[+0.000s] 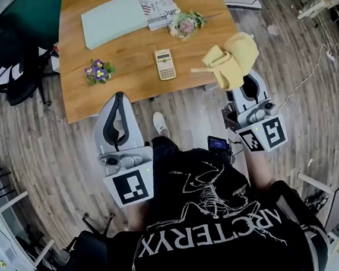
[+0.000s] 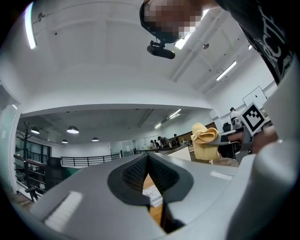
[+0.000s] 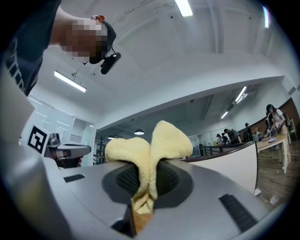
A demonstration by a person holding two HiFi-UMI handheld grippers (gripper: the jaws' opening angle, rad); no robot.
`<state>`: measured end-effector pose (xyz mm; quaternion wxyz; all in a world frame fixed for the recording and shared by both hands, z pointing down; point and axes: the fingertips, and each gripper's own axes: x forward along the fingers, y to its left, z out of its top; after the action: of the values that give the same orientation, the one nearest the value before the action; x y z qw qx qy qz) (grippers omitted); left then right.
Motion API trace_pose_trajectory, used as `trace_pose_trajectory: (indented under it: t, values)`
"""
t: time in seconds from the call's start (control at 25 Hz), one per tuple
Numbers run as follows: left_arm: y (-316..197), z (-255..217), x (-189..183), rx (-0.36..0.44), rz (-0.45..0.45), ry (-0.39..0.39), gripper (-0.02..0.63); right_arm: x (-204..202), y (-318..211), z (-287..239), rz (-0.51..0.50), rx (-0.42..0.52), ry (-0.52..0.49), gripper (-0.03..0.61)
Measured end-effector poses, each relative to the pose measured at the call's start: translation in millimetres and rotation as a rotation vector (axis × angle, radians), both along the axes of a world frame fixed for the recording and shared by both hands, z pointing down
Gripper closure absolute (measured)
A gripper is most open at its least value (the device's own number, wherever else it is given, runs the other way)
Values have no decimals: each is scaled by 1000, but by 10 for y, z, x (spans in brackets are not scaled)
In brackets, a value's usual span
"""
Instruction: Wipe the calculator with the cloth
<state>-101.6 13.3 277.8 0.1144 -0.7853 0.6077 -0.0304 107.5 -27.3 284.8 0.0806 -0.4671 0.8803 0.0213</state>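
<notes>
A beige calculator [image 1: 164, 64] lies flat near the middle of the wooden table [image 1: 131, 49]. The yellow cloth [image 1: 232, 60] hangs bunched over the table's front right corner, pinched in my right gripper [image 1: 243, 82], which is shut on it. In the right gripper view the cloth [image 3: 149, 161] bulges out above the closed jaws. My left gripper [image 1: 118, 101] hovers just off the table's front edge, left of the calculator, jaws shut with nothing between them. The left gripper view shows the cloth [image 2: 204, 140] off to the right.
On the table stand a pale green pad [image 1: 114, 19], a printed booklet [image 1: 158, 8], a pink flower bunch [image 1: 185, 24] and a purple flower bunch [image 1: 98, 71]. Dark chairs [image 1: 7, 64] stand left of the table. The floor is wooden planks.
</notes>
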Motion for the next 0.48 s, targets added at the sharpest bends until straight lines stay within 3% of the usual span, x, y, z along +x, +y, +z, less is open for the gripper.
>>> trace_pose_trajectory:
  t: [0.28, 0.48]
  values:
    - [-1019, -175, -535, 25, 57, 11, 604, -487, -958, -163, 54, 3, 53, 526]
    - [-1542, -97, -640, -6, 93, 12, 604, -694, -1464, -56, 64, -23, 79, 526]
